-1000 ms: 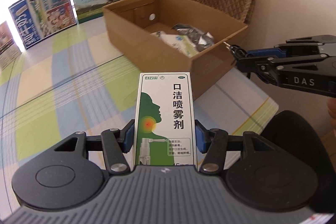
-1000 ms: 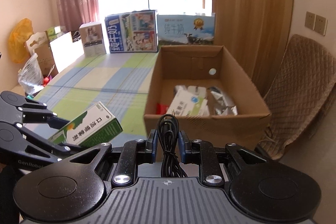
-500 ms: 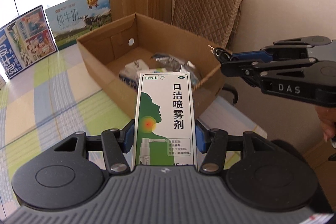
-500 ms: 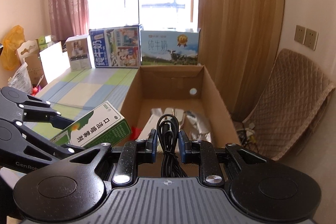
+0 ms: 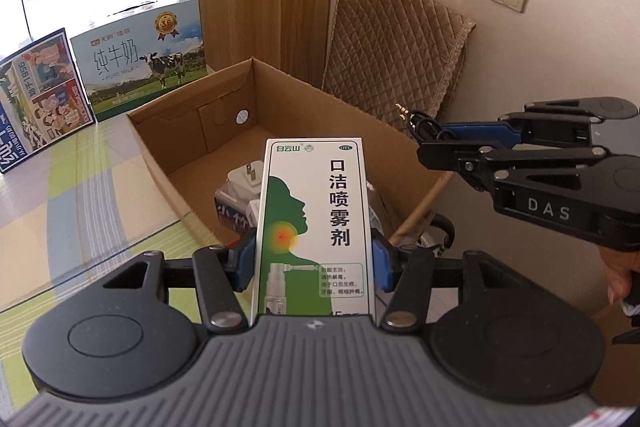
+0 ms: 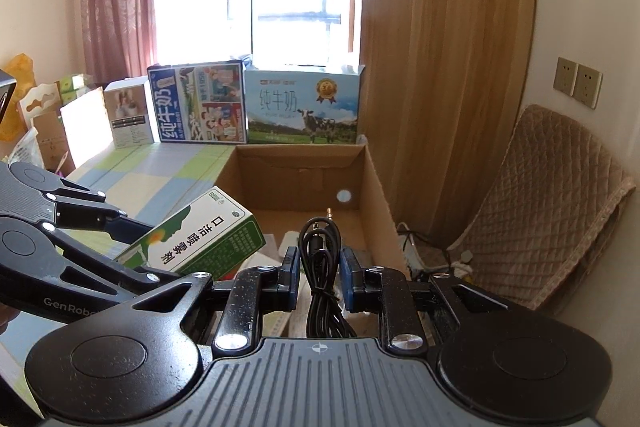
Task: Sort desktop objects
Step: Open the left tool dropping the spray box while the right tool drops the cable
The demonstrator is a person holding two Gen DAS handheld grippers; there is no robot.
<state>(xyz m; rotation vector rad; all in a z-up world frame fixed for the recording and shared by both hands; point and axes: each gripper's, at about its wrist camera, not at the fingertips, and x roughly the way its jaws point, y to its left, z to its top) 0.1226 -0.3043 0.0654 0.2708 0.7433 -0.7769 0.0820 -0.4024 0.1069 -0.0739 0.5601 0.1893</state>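
Observation:
My left gripper is shut on a white and green throat spray box, held upright over the near end of an open cardboard box. Seen from the right wrist, the same spray box juts from the left gripper above the carton's left corner. My right gripper is shut on a coiled black audio cable whose plug tip points up over the carton. In the left wrist view the right gripper hangs above the carton's right wall, the cable sticking out of it.
Inside the carton lie a white charger and other packets. Two milk cartons stand at the table's far edge on a checked cloth. A quilted brown chair sits right of the carton by the wall.
Both grippers have travelled toward the carton and risen a little with their loads; the carton now fills more of each view and sits below them. Neither grip has changed.

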